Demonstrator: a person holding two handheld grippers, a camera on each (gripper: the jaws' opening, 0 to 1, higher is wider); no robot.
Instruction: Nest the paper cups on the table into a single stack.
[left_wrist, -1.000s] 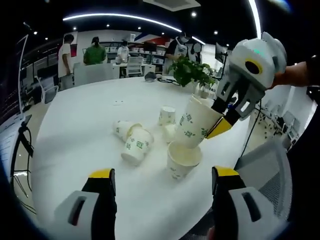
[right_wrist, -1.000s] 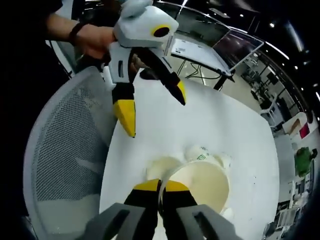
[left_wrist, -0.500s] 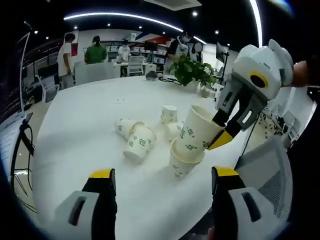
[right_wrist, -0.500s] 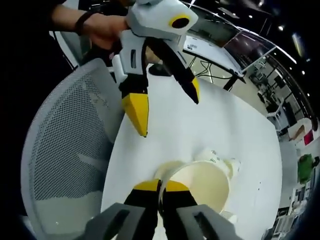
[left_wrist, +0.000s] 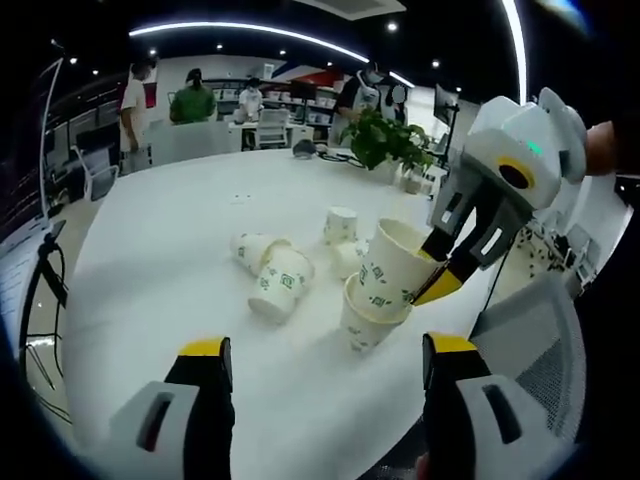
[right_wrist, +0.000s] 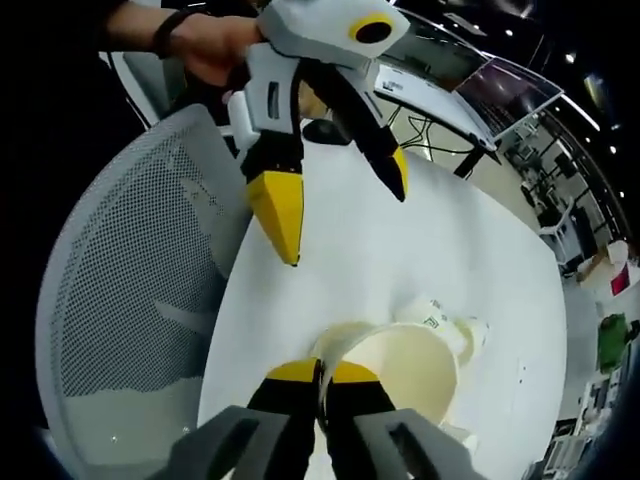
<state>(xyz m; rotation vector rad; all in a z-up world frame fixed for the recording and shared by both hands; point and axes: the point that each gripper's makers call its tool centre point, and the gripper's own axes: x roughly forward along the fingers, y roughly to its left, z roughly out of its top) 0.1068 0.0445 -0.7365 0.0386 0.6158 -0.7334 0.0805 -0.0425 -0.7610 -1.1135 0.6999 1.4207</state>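
Cups lie scattered on the white worktop (left_wrist: 150, 270); right tongs (left_wrist: 435, 268) pinch one cup (left_wrist: 392, 268) by its rim, half-seated in an upright cup (left_wrist: 362, 318); left tongs (left_wrist: 325, 355) hang released; best press it straight down, then let go.

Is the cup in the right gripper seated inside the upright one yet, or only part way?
Part way. The held cup leans tilted, its base inside the upright cup; the right gripper pinches its rim.
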